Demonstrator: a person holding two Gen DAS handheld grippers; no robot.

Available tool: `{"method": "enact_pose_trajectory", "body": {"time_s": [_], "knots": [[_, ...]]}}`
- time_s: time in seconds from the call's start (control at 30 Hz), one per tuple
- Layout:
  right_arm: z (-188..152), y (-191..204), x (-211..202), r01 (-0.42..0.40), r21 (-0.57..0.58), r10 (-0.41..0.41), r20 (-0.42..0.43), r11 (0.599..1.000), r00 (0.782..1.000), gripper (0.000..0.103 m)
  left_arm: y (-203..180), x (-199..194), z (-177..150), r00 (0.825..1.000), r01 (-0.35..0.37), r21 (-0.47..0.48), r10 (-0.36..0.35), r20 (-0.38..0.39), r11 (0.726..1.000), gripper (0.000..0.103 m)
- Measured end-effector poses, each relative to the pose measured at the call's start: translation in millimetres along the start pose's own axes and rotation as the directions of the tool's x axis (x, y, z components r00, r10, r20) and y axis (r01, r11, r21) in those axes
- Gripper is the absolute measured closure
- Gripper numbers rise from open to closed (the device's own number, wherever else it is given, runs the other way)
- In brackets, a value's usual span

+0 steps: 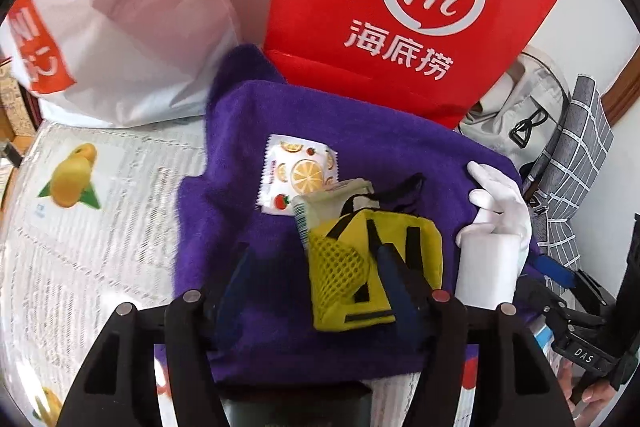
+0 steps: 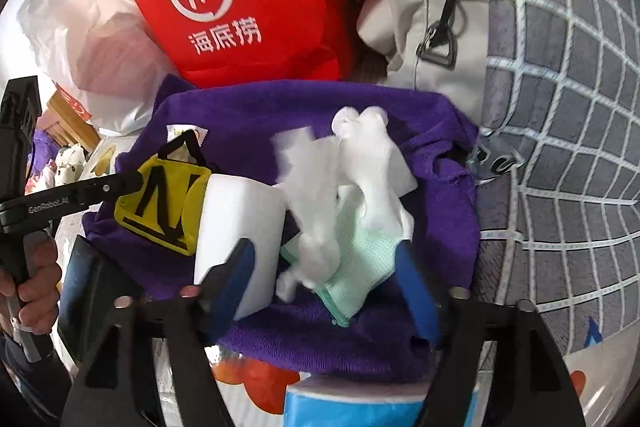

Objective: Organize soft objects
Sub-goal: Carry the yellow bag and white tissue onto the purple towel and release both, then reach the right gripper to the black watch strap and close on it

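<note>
A purple towel (image 1: 248, 211) lies spread on the table, also in the right wrist view (image 2: 256, 107). On it lie a fruit-print sachet (image 1: 298, 173), a yellow mesh pouch (image 1: 372, 267) with black straps, a white sponge block (image 1: 486, 271) and a white glove (image 1: 500, 199). My left gripper (image 1: 316, 279) is open over the towel, its right finger resting on the pouch. My right gripper (image 2: 328, 267) is open around the white glove (image 2: 360, 163), crumpled tissue (image 2: 316, 211) and a pale green cloth (image 2: 352, 267), with the sponge block (image 2: 240, 235) by its left finger.
A red paper bag (image 1: 400, 7) stands behind the towel, a white plastic bag (image 1: 132, 27) to its left. A beige backpack (image 2: 424, 7) and grey checked fabric (image 2: 560, 107) lie at the right. The tablecloth (image 1: 80, 227) shows fruit prints.
</note>
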State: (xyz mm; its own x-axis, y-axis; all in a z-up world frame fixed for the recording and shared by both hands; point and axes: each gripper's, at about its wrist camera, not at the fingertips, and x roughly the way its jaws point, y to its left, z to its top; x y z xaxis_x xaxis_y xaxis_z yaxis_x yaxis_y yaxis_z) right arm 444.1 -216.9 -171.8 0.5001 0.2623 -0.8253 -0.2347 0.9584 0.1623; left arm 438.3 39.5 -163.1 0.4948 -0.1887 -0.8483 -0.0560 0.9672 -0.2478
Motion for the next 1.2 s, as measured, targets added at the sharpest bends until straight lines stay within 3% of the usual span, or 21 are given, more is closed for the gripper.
{"method": "enact_pose_trajectory", "body": {"time_s": [0.27,0.47,0.67,0.73,0.8,0.93,1.0,1.13,1.2], "knots": [[-20.4,10.8,-48.6,0.032,-0.003,-0.032,0.066,0.999,0.997,0.028,8.4,-41.9,-16.9,0.998,0.007,-0.011,-0.006,0.065,1.000,0.041],[-57.0,21.0,-94.8,0.039,0.026,-0.042,0.127,0.999,0.991,0.028,12.4,-86.8,-44.9,0.987,0.018,0.003,-0.018,0.157,1.000,0.042],[-100.3,29.3,-119.8,0.012,0.046,-0.017,0.118,0.999,0.993,0.029,17.9,-118.0,-78.4,0.986,0.046,0.002,-0.046,0.159,0.999,0.042],[-116.2,36.7,-123.4,0.006,0.033,-0.009,0.112,0.999,0.994,0.034,16.8,-124.2,-90.6,0.987,0.038,0.007,-0.039,0.154,0.999,0.042],[-133.1,44.1,-127.1,-0.002,0.021,0.000,0.096,1.000,0.995,0.046,15.3,-129.9,-105.3,0.988,0.018,0.020,-0.021,0.153,1.000,0.042],[-163.0,59.0,-131.8,-0.037,0.003,0.036,0.077,0.999,0.996,0.053,11.8,-140.4,-133.2,0.987,-0.003,0.035,-0.002,0.163,0.999,0.042],[-176.6,69.3,-131.5,-0.057,-0.021,0.059,0.065,0.998,0.996,0.061,12.2,-141.4,-146.6,0.988,0.004,0.035,-0.009,0.154,0.999,0.042],[-203.0,96.2,-117.0,-0.103,-0.092,0.106,0.028,0.990,0.994,0.065,15.3,-140.2,-169.9,0.989,-0.012,0.039,0.006,0.146,0.999,0.041],[-212.3,104.7,-107.0,-0.102,-0.113,0.103,0.002,0.988,0.995,0.072,17.9,-138.5,-178.9,0.991,-0.011,0.039,0.005,0.135,0.999,0.041]]}}
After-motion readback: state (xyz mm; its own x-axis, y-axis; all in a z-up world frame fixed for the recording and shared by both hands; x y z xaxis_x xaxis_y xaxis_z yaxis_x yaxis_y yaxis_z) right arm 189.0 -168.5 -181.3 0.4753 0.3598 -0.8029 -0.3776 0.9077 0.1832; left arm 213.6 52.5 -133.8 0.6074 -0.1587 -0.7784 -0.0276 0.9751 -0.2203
